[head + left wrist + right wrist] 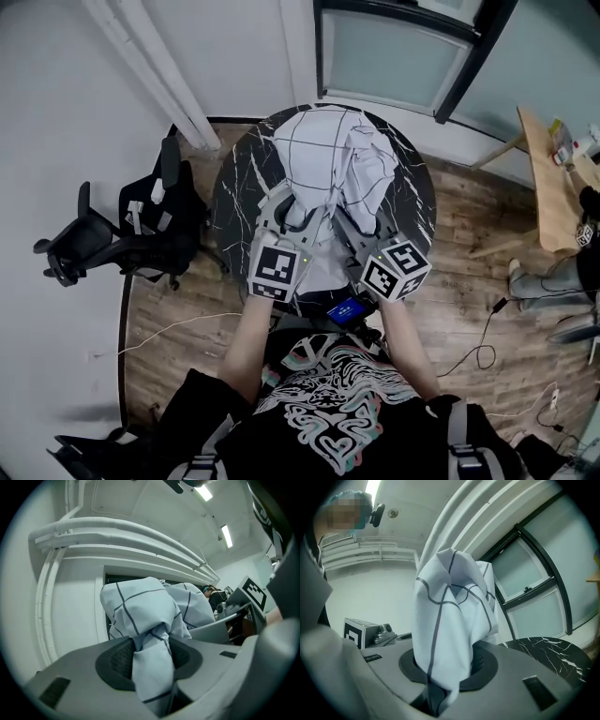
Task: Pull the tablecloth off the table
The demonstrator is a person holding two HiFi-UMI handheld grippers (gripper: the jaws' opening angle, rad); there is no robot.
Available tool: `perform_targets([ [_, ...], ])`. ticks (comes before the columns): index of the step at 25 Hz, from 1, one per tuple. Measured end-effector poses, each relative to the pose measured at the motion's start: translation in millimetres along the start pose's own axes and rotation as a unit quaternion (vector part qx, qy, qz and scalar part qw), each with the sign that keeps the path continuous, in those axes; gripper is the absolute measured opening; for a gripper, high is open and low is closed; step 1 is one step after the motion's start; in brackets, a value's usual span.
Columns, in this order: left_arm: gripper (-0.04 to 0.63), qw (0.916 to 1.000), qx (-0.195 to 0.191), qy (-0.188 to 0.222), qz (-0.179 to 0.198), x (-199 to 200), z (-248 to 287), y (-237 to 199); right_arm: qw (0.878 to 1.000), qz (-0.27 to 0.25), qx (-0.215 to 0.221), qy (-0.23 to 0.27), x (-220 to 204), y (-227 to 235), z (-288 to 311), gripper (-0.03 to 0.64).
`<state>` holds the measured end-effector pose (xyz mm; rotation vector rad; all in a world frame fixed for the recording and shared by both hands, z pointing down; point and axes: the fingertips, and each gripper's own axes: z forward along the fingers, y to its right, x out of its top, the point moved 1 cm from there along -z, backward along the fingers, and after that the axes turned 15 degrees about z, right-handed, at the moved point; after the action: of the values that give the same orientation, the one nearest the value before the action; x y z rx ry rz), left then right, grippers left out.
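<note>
The white tablecloth (336,161) with thin dark grid lines is bunched up over the round black marble table (234,183). My left gripper (298,208) is shut on a gathered fold of the tablecloth (149,660), which bulges out above its pads. My right gripper (360,217) is shut on another fold of the tablecloth (445,634) that stands up in a tall bundle. Both grippers sit side by side at the table's near edge, and the cloth hangs between them. Part of the marble table (553,656) shows at the lower right of the right gripper view.
A black office chair (127,234) stands left of the table. A wooden table (544,178) is at the right, with a person's legs (553,277) beside it. Cables (478,352) trail on the wood floor. A wall and window frame (403,56) lie beyond the table.
</note>
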<state>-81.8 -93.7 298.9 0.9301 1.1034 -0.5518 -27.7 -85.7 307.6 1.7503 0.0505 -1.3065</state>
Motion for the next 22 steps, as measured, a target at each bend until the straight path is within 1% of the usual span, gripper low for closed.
perform_targets([
  [4,0.147,0.9997,-0.006,0.023,0.005,8.0,-4.6,-3.7,1.000,-0.017,-0.005,0.015,5.1,-9.3,-1.0,0.126],
  [11,0.147,0.9983,-0.036,0.046,0.007,13.7,-16.1,-0.4,0.998,-0.030,-0.036,0.040,2.6,-23.3,-10.5,0.126],
  [16,0.147,0.9977,-0.041,0.053,0.011,20.9,-25.8,2.6,0.998,-0.033,-0.037,0.046,3.0,-33.7,-17.9,0.126],
  [22,0.146,0.9978,-0.031,0.055,0.019,28.5,-34.5,-1.3,0.998,-0.038,-0.029,0.050,5.8,-44.9,-17.7,0.126],
])
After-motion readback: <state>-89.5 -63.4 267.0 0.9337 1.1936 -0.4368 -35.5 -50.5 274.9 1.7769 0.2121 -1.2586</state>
